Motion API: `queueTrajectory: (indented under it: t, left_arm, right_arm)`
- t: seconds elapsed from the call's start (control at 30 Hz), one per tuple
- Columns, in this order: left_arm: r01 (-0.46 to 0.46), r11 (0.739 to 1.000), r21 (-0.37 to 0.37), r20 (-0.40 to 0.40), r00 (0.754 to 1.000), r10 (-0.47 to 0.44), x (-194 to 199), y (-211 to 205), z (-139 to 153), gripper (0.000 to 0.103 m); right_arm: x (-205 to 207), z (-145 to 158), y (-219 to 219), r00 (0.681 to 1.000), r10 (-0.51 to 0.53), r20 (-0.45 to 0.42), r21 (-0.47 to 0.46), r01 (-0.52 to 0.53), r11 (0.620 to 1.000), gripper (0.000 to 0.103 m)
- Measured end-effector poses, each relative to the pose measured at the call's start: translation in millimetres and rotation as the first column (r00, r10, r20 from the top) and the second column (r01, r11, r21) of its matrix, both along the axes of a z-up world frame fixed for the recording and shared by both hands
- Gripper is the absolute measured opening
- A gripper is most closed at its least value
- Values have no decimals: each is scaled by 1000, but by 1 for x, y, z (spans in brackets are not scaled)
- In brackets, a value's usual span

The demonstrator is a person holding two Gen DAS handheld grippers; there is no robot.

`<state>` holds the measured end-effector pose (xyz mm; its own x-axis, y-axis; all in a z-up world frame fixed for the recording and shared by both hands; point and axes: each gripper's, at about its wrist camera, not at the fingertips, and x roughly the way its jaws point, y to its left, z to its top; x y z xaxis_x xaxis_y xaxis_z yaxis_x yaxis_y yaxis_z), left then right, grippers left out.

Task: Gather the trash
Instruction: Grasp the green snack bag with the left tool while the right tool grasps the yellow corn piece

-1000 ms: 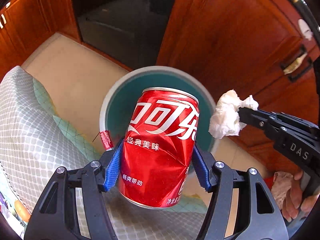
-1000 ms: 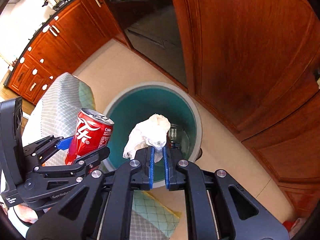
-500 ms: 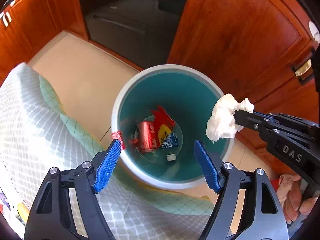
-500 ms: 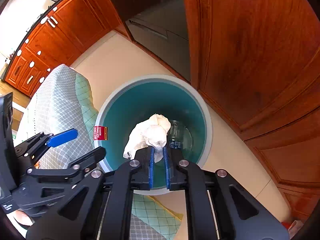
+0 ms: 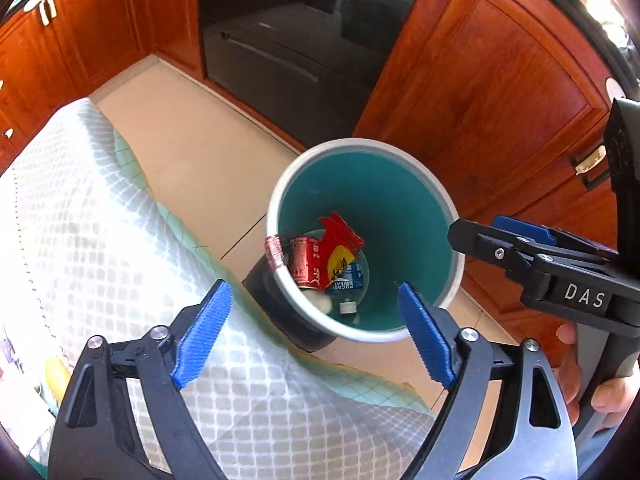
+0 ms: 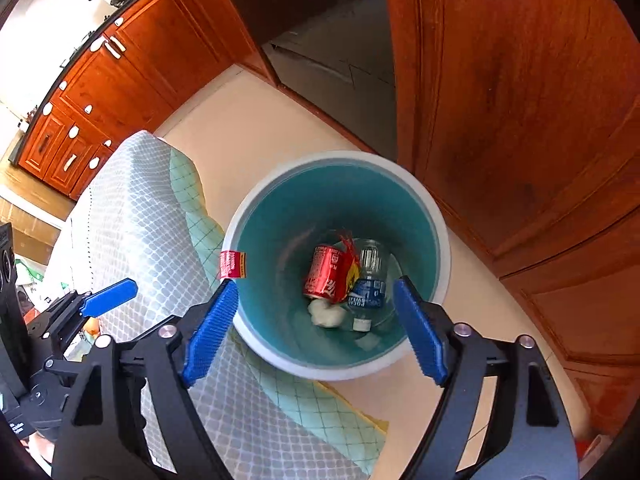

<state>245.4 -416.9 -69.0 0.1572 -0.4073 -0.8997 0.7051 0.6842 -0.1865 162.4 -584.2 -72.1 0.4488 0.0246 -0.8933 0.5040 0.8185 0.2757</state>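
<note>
A round bin with a white rim and teal inside stands on the floor beside the table. At its bottom lie a red cola can, a crumpled white tissue, a clear plastic bottle and a red and yellow wrapper. My left gripper hangs above the bin's near rim, its jaws opening with nothing between them. My right gripper is over the bin, jaws opening and empty. Seen from the left wrist, the right gripper comes in from the right.
A quilted white and green cloth covers the table next to the bin. Red-brown wooden cabinets and a dark oven front stand behind. A hand holds the right gripper's handle. Beige floor tiles surround the bin.
The left gripper opened and the cola can dropped into the bin. The right gripper then opened and the tissue fell in beside the can. The left view shifted leftward, toward the table.
</note>
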Motion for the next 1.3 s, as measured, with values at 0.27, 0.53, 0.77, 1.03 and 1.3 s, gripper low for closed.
queueTrajectory:
  t: [0.27, 0.53, 0.77, 1.03, 1.3]
  left_arm:
    - [-61, 998, -24, 34, 998, 62, -17, 52, 32, 96]
    - [-133, 991, -21, 128, 983, 135, -36, 144, 74, 96]
    - [-250, 968, -22, 180, 951, 250, -37, 242, 96, 96]
    - [-361, 932, -33, 147, 920, 362, -26, 322, 85, 96]
    - [-375, 927, -21, 132, 918, 374, -25, 344, 61, 96]
  right_arm:
    - [-10, 28, 50, 996, 81, 25, -22, -80, 997, 85]
    - [-7, 55, 131, 969, 235, 72, -24, -234, 972, 85]
    - [4, 71, 203, 934, 345, 89, -32, -344, 939, 85]
    - [21, 64, 257, 908, 413, 69, -49, -411, 911, 85]
    - [56, 20, 276, 900, 435, 24, -12, -435, 900, 84]
